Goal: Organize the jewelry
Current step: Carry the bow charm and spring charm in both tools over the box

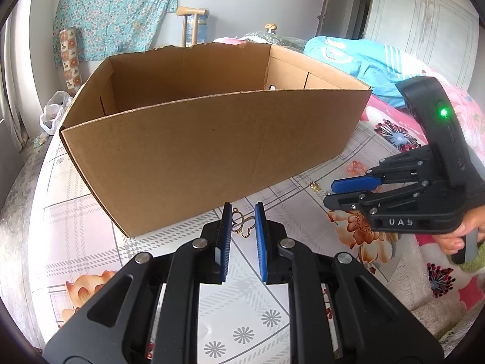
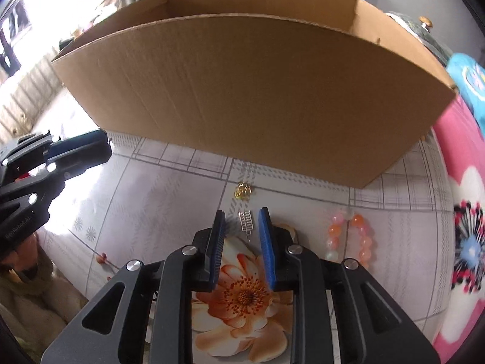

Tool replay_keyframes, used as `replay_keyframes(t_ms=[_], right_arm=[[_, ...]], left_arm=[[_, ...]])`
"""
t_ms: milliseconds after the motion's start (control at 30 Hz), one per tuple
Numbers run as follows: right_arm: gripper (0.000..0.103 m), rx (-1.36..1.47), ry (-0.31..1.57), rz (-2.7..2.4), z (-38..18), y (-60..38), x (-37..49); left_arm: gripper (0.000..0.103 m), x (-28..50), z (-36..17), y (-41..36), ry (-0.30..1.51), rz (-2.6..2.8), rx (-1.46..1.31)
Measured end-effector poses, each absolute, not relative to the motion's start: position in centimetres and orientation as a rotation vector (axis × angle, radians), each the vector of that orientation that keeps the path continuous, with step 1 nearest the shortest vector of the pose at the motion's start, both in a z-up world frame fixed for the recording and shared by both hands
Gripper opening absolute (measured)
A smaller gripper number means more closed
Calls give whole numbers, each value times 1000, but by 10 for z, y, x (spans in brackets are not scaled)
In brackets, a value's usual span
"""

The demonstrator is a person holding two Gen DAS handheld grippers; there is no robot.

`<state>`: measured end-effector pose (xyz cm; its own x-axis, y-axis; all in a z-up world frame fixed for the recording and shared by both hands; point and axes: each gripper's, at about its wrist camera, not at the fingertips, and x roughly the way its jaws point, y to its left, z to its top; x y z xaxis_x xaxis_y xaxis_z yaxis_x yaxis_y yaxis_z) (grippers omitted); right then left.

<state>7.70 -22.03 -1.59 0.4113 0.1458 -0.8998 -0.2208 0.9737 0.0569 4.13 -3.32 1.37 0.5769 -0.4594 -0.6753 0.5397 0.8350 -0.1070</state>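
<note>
In the left wrist view, the left gripper (image 1: 243,207) fills the foreground. Its blue-padded jaws stand a narrow way apart and pinch a gold openwork pendant (image 1: 243,227), whose edges meet both pads; whether it is lifted off the flower-printed bed sheet (image 1: 91,218) I cannot tell. The right wrist view shows this gripper (image 2: 91,150) only as a blurred side shape at its left edge, with no sight of the pendant.

In the right wrist view, the right gripper (image 2: 242,212) has its jaws spread. A small silver ladder-shaped charm (image 2: 245,224) lies on the sheet (image 2: 151,188) between the pads, touching neither. Just beyond the tips lies a small crumpled gold piece (image 2: 243,189), and off to the right a bracelet of orange and pink round beads (image 2: 354,239) lies near the sheet's edge, beside a pink fleece blanket (image 2: 454,182).

The left view sees the right gripper (image 1: 329,192) from the side, held by a hand (image 1: 457,236), its fingers parted. It catches the gold piece (image 1: 315,186) and a few beads (image 1: 356,166) beyond — the ladder charm is not clear there.

Behind all the jewelry stands a large open brown cardboard box (image 1: 197,151), its near wall close to both grippers. Only the left view looks down into it, though the floor stays hidden; in the right view the box (image 2: 242,91) shows mostly its outer wall.

Farther back, the left view alone shows a turquoise garment (image 1: 357,60), a white plastic bag (image 1: 53,112), a blue flowered cloth on the wall (image 1: 115,9) and white panelled doors (image 1: 424,24).
</note>
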Motion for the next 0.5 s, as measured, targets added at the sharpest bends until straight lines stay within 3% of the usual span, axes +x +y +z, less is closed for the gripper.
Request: replay_keyframes(t_ms=[500], right_arm=[[5, 164, 1098, 275, 3, -262, 64]], left_arm=[[14, 39, 17, -32, 753, -582, 107]])
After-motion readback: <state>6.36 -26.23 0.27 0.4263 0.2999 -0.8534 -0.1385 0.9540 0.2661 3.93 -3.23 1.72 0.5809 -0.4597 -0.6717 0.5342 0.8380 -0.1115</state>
